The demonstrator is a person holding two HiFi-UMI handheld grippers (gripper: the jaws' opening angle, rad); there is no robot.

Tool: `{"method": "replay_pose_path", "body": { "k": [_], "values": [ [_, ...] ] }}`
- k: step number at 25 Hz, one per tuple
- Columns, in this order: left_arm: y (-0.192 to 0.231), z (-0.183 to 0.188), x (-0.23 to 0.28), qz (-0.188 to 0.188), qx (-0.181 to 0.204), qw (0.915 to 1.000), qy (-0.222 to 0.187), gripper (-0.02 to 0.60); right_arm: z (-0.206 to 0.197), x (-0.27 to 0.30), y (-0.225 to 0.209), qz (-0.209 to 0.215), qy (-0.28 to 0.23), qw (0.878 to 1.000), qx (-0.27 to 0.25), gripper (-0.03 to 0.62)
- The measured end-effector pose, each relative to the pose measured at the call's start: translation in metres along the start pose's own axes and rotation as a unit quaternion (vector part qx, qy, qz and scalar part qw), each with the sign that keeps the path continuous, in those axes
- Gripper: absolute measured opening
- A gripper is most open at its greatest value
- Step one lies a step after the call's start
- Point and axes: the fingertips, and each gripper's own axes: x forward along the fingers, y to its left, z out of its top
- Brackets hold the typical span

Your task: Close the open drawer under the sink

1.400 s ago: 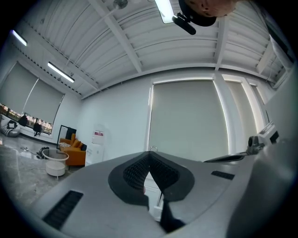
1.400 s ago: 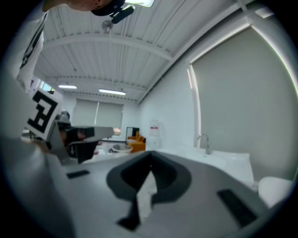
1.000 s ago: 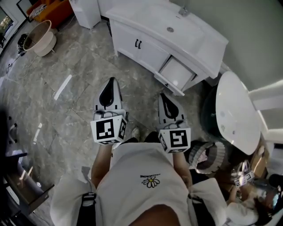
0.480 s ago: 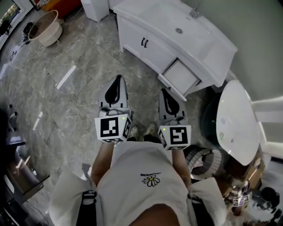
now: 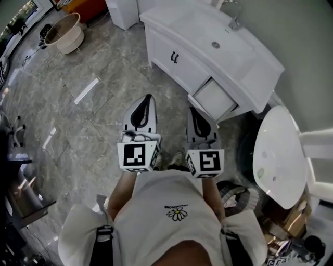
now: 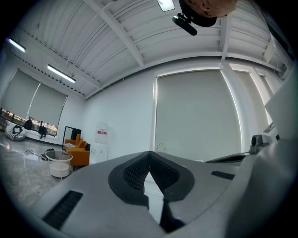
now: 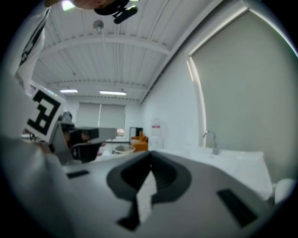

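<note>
The white vanity point(image 5: 244, 78) with its sink point(image 5: 216, 44) stands at the upper right of the head view. Its drawer point(image 5: 214, 98) under the basin is pulled out towards the floor. My left gripper point(image 5: 147, 98) is held level over the grey floor tiles, left of the drawer, shut and with nothing in it. My right gripper point(image 5: 191, 110) is shut and empty too, its tip a short way in front of the drawer's front panel. In the left gripper view the left gripper point(image 6: 149, 154) points at the faucet point(image 6: 160, 147). The right gripper point(image 7: 150, 153) shows the faucet point(image 7: 211, 139) to its right.
A cupboard door with black handles point(image 5: 174, 57) sits left of the drawer. A white rounded fixture point(image 5: 278, 156) stands right of the vanity, with a basket point(image 5: 237, 196) below it. A round beige tub point(image 5: 65, 32) and a white unit point(image 5: 122, 10) stand far left.
The vanity and open drawer have slid down and right in the head view as I moved closer. Both grippers went forward with me and stayed shut.
</note>
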Motion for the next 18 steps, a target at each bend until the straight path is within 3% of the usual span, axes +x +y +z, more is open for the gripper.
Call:
{"method": "replay_pose_path", "body": {
  "k": [8,12,18],
  "values": [
    [-0.052,-0.007,0.032,-0.031,0.012,0.9994,0.003,0.021,-0.004,-0.02,-0.063,-0.049,-0.004,0.999,0.002,0.029],
    [-0.09,-0.009,0.054,-0.042,-0.025,0.9987,-0.015,0.021,-0.015,-0.048,-0.11,-0.097,0.001,0.995,0.014,0.029],
    [-0.172,-0.016,0.086,-0.145,-0.015,0.989,-0.022,0.021,-0.036,-0.097,-0.175,-0.204,0.011,0.978,0.035,0.029]
  ]
}}
